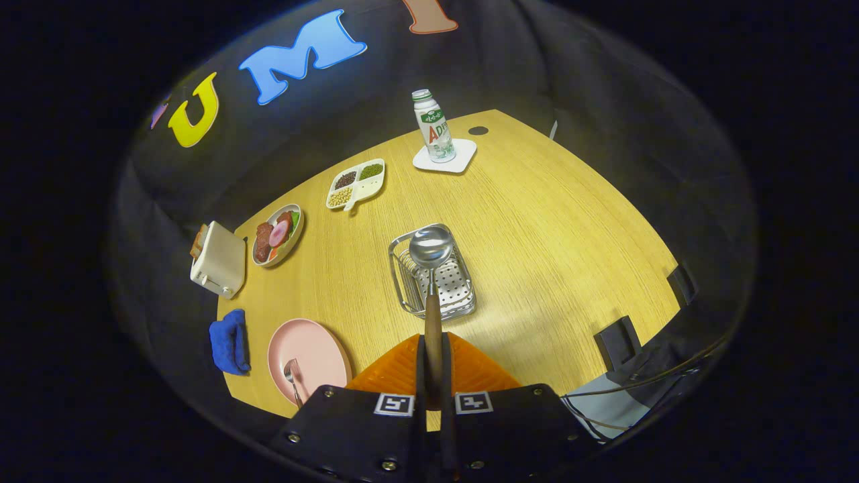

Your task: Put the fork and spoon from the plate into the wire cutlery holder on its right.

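Now the hand-held gripper (433,362) clamps the spoon (431,268), bowl above the wire cutlery holder's (463,302) rim, bare table (550,255) around.

One spoon (431,249), one fork (292,380), one plate (315,349), one holder (436,282).

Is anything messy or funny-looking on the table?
Nothing is spilled or broken. The hand-held gripper grips the spoon over the wire holder; the fork still lies on the pink plate.
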Motion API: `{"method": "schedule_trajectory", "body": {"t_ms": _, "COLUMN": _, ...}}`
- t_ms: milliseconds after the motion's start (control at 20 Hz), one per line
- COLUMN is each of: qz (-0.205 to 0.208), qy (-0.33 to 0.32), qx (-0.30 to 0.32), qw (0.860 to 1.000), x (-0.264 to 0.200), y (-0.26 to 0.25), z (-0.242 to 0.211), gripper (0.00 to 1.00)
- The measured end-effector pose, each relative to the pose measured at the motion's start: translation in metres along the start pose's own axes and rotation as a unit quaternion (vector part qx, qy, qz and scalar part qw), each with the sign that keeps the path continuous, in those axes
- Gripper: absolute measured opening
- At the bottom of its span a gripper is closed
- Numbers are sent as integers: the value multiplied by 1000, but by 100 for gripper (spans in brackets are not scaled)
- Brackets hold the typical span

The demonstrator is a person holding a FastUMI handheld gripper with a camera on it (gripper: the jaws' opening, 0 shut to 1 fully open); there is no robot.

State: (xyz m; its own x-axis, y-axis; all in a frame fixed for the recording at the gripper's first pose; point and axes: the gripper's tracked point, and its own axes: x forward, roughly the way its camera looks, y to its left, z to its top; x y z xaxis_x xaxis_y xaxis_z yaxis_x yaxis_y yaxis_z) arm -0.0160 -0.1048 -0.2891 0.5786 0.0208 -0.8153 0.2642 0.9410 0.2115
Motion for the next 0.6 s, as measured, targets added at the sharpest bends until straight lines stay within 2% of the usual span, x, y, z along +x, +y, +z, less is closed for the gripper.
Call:
{"method": "schedule_trajectory", "body": {"t_ms": 300, "qz": -4, "qy": 22, "qx": -8, "qw": 1000, "x": 4, "y": -1, "z": -2, "gripper": 8}}
{"method": "schedule_trajectory", "body": {"t_ms": 600, "qz": -5, "qy": 22, "qx": 10, "qw": 1000, "x": 3, "y": 0, "z": 6, "gripper": 10}}
